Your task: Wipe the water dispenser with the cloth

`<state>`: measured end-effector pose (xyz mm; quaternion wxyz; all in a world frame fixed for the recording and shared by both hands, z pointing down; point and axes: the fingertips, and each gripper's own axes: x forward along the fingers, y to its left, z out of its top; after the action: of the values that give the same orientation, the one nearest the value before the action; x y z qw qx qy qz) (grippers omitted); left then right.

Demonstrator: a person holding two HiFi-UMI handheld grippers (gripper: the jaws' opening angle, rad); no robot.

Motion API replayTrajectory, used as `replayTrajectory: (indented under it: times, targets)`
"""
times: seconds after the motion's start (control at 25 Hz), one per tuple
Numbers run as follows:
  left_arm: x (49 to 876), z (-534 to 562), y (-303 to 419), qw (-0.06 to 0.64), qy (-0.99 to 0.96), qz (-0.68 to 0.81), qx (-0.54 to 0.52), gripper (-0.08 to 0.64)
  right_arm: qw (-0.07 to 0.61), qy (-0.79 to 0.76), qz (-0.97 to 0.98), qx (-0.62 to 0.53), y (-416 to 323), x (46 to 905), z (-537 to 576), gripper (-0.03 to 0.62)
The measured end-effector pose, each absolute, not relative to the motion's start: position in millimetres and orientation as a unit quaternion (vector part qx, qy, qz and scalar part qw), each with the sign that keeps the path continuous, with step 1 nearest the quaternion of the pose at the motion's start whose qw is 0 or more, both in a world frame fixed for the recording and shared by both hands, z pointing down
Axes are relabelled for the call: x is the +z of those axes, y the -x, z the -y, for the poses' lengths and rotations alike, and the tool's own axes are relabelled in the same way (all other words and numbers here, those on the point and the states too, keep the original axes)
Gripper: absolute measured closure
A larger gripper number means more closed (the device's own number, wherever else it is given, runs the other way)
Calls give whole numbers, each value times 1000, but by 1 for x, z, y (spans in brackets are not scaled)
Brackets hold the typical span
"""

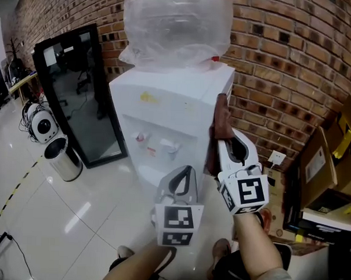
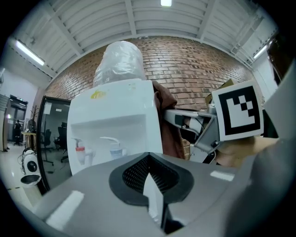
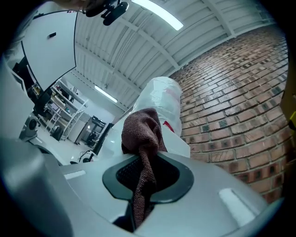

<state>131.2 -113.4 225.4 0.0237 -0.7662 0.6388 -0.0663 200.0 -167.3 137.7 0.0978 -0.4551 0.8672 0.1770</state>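
Holding the cloth (image 1: 222,118) against the water dispenser (image 1: 165,101) at its three o'clock side, near the top edge, the right claw (image 1: 219,143) seems placed to wipe that panel. Its jaws are nearly together, pinching a bunched fold of the brown fabric. The left claw (image 1: 187,171) hovers at six o'clock, below the taps (image 1: 169,146), jaws together and empty, probably kept clear of the wiping.
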Motion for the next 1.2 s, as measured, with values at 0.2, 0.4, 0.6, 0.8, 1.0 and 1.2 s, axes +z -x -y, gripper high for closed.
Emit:
replayTrajectory:
  times: [0.2,0.4,0.6,0.8,1.0,1.2]
  targets:
    - [250,119,-132,20,765,-640,-67,560,68,448,-876,162,-198,178,165,537]
    - [276,122,-129,13,763,-642,-76,560,49,453,-880,131,-195,223,162,537]
    - [304,117,-117,-3,758,-648,-77,560,21,449,-886,115,-189,256,158,541]
    - [321,112,-120,-19,770,-632,-84,560,-32,416,-900,125,-187,280,158,541]
    - [336,104,-115,-28,768,-634,-91,560,-103,376,-911,135,-184,317,153,541]
    - [369,94,-111,-61,774,-620,-114,560,-140,352,-918,120,-181,340,152,541]
